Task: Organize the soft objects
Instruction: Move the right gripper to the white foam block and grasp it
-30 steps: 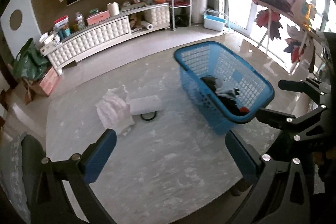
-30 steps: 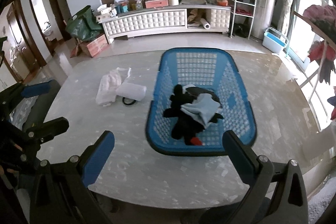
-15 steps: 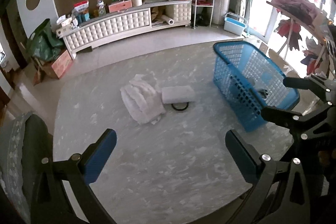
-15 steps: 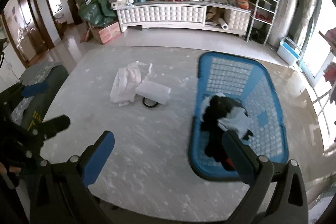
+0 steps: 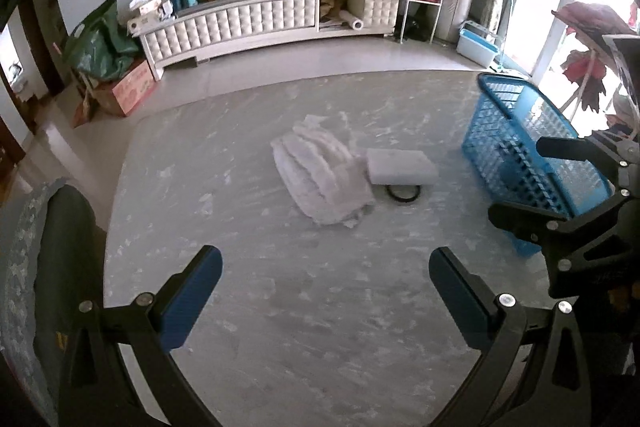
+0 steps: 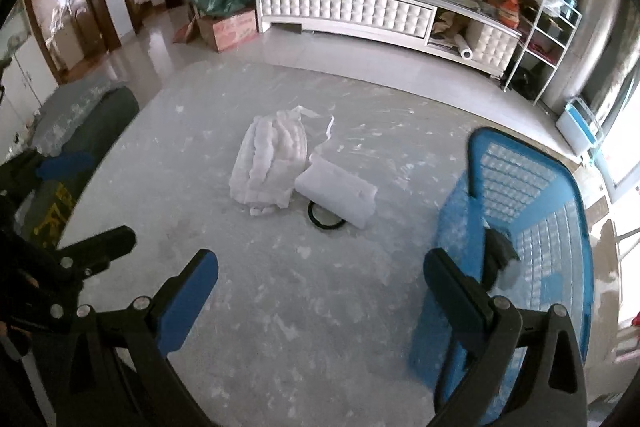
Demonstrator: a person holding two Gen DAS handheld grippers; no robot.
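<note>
Both tongs are spread wide with nothing between the blue pads. The left gripper (image 5: 324,291) hangs over bare grey marbled table (image 5: 280,327), and the right gripper (image 6: 320,291) does the same, with its right finger overlapping the near end of the basket in its own view.

Past the fingers, roughly mid-table, sits the soft stuff: a crumpled white cloth bundle (image 5: 324,179) with a loose strip trailing off its far side, and just beside it, touching or nearly so, a white rectangular foam block (image 5: 402,167). A black ring (image 5: 403,191) pokes out from under the block's near edge — partly hidden, so I can't say what it is.

Off to the right is the blue plastic laundry basket (image 6: 532,195), mesh walls, standing on the table well apart from the white pile. In the right wrist view there's something dark (image 6: 496,259) in its near end with a bit of pale fabric next to it, but it's blurred and half behind the finger, so can't tell much more. The left wrist view only shows the basket's side wall, contents hidden.

Further out: a long white tufted cabinet (image 5: 260,23) along the wall, cluttered on top.
</note>
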